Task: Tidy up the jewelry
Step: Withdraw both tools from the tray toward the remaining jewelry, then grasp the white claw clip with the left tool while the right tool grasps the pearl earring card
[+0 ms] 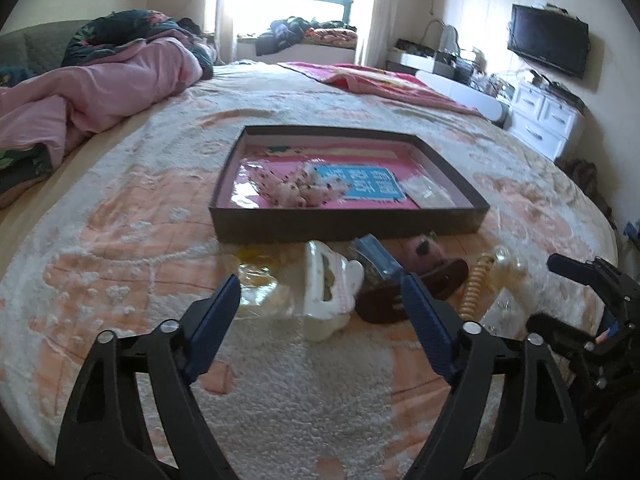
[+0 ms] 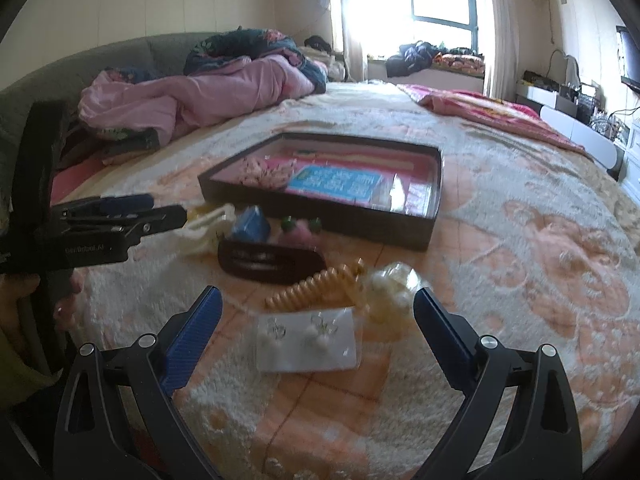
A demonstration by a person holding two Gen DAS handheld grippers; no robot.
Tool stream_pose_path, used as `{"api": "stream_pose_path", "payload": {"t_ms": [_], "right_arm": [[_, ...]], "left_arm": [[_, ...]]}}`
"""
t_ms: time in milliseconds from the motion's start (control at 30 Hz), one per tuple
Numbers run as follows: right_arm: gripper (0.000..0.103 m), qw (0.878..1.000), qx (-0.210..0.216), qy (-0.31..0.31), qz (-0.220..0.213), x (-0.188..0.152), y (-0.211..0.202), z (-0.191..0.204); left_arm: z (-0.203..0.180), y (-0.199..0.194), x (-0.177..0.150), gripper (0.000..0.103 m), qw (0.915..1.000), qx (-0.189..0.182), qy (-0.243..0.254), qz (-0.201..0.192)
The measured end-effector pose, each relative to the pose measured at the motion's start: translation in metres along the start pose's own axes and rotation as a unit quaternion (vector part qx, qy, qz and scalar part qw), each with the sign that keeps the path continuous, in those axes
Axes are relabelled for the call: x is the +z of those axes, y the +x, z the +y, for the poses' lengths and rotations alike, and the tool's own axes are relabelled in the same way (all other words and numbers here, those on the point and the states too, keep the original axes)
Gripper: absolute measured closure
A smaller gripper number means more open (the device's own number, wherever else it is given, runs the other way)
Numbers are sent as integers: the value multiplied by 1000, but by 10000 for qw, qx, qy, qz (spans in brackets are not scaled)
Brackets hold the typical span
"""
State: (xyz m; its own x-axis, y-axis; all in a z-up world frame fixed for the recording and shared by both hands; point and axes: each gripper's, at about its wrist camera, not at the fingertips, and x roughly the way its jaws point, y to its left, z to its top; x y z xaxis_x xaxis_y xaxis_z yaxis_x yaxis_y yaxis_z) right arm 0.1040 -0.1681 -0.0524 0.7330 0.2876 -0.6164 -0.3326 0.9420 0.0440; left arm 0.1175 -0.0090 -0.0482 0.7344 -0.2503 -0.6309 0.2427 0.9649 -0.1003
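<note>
Left gripper: jaws spread wide and empty, low over the blanket, blue fingers on either side of a white hair clip
Right gripper: jaws spread wide, holding nothing, with the earring card on the blanket between the blue fingers
Writing on tool: in the right wrist view the left gripper's black body carries pale lettering, too blurred to read surely
Yellow packet: clear wrap, left end of the jewelry pile, just beside the white hair clip
Blue piece: behind the white hair clip, near the front wall of the box
Dark brown hair clip: flat on the blanket, middle of the pile
Pink ornament: with green beads, between the dark brown hair clip and the box
Coiled hair tie: amber spiral, just beyond the earring card
Cream ornament: in clear wrap, right end of the pile, touching the coiled hair tie
Box: shallow, dark walls, pink floor, behind the pile on the blanket
Box contents: pale pink beaded cluster at left, blue card with white characters, blurred and unreadable, clear packet at right
</note>
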Motion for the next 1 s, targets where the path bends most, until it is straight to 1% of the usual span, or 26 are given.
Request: {"api": "stream_pose_path", "payload": {"t_ms": [133, 200, 400, 633, 733, 833, 867, 967, 1000], "right_arm": [[9, 9999, 5, -72, 139, -7, 11, 3], [9, 9997, -18, -99, 214, -10, 18, 4], [9, 9993, 15, -110, 354, -13, 33, 6], [10, 9988, 43, -166, 468, -14, 47, 10], [16, 9985, 4, -246, 482, -15, 51, 13], [24, 9985, 24, -287, 466, -14, 53, 13], [28, 9985, 49, -307, 447, -14, 52, 13], [33, 9984, 87, -379, 407, -15, 50, 14], [36, 9984, 110, -401, 392, -15, 50, 15]], "left_arm": [[-5, 9, -1, 36, 9999, -44, 111, 117], [-4, 16, 0, 44, 9997, -49, 119, 208], [-1, 35, 4, 58, 9987, -119, 83, 479], [-1, 54, 12, 65, 9967, -140, 24, 799], [0, 63, 13, 65, 9959, -150, -43, 894], [2, 70, 13, 70, 9948, -238, -177, 978], [3, 72, 13, 73, 9946, -237, -213, 987], [1, 72, 13, 74, 9950, -228, -186, 955], [0, 70, 13, 74, 9952, -234, -186, 936]]}}
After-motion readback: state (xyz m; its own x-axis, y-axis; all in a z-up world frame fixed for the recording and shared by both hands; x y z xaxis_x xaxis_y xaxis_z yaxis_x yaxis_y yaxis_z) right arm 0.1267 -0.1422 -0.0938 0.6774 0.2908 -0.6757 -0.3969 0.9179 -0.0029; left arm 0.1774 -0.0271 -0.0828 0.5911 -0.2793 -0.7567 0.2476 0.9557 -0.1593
